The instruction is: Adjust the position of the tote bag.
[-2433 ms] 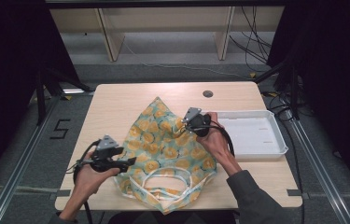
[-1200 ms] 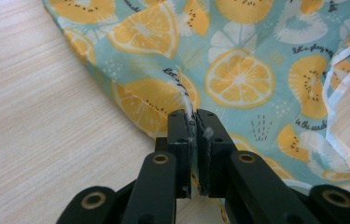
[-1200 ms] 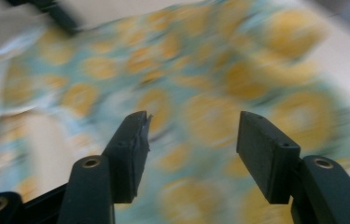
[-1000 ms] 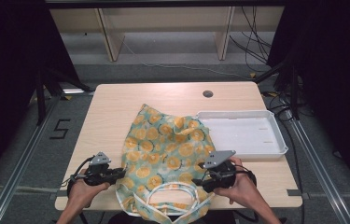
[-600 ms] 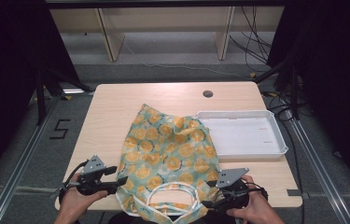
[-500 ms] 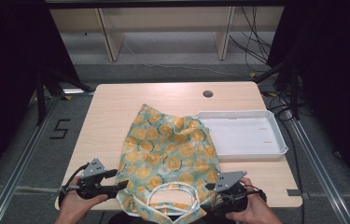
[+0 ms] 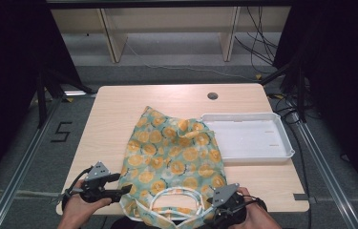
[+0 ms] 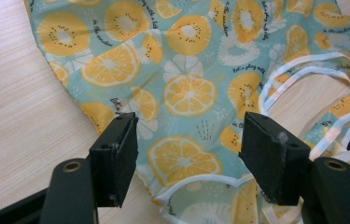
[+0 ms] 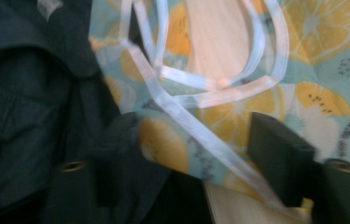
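On the pale wooden table (image 7: pixel 114 109) lies a fruit-print cloth bag (image 7: pixel 174 162), spread flat with its white-trimmed handles (image 7: pixel 176 202) toward the near edge and its right side touching a white tray (image 7: pixel 262 119). At its lower left corner, the left gripper (image 7: pixel 125 189) has just opened and grips nothing. The right gripper (image 7: pixel 210 214), jaws just narrowing but still apart, straddles the hem without pinching it.

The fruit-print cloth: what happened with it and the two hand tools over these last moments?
The cloth was folded flatter and let go. Both hands drew back to the near edge; the left gripper just opened, off the cloth; the right gripper, jaws just narrowing, straddles its hem. The white tray stayed.
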### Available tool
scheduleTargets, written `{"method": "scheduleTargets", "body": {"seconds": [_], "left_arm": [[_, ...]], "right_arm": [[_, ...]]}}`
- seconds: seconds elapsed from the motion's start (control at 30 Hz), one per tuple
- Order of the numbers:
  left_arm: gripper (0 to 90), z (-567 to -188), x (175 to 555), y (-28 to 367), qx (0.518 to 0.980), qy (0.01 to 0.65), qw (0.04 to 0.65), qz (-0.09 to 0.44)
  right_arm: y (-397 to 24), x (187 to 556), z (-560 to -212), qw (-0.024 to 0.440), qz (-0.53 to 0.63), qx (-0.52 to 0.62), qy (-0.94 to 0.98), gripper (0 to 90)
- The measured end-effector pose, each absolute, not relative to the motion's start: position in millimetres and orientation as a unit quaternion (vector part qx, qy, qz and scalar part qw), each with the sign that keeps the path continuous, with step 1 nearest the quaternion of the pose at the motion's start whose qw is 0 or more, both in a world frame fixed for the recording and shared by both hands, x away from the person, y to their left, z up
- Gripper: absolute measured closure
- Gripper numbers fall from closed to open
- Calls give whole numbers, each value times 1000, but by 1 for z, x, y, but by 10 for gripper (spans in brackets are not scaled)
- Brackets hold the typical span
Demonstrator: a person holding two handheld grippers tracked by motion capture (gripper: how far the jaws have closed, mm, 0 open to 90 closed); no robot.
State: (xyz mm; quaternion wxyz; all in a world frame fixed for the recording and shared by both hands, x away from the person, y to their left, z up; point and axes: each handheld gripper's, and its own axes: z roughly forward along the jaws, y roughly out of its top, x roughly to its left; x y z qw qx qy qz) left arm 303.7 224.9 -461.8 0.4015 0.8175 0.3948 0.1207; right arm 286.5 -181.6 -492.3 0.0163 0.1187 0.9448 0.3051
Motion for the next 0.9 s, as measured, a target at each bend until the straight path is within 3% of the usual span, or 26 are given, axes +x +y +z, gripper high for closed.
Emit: {"method": "scheduleTargets", "body": {"seconds": [0.07, 0.23, 0.3, 0.6, 0.9], "left_arm": [[362, -462, 304, 225, 819, 395, 400, 117], [359, -463, 303, 223, 820, 392, 400, 116], [357, -463, 304, 224, 824, 381, 400, 123], [341, -451, 297, 219, 806, 386, 432, 121], [320, -435, 283, 207, 826, 339, 440, 99]], "right_arm": [[-182, 288, -496, 13, 296, 102, 950, 455], [-184, 289, -494, 14, 297, 74, 952, 818], [-186, 289, -491, 9, 310, 69, 948, 900], [-191, 300, -459, 19, 393, 97, 914, 900], [-184, 339, -424, 32, 472, 127, 872, 900]]}}
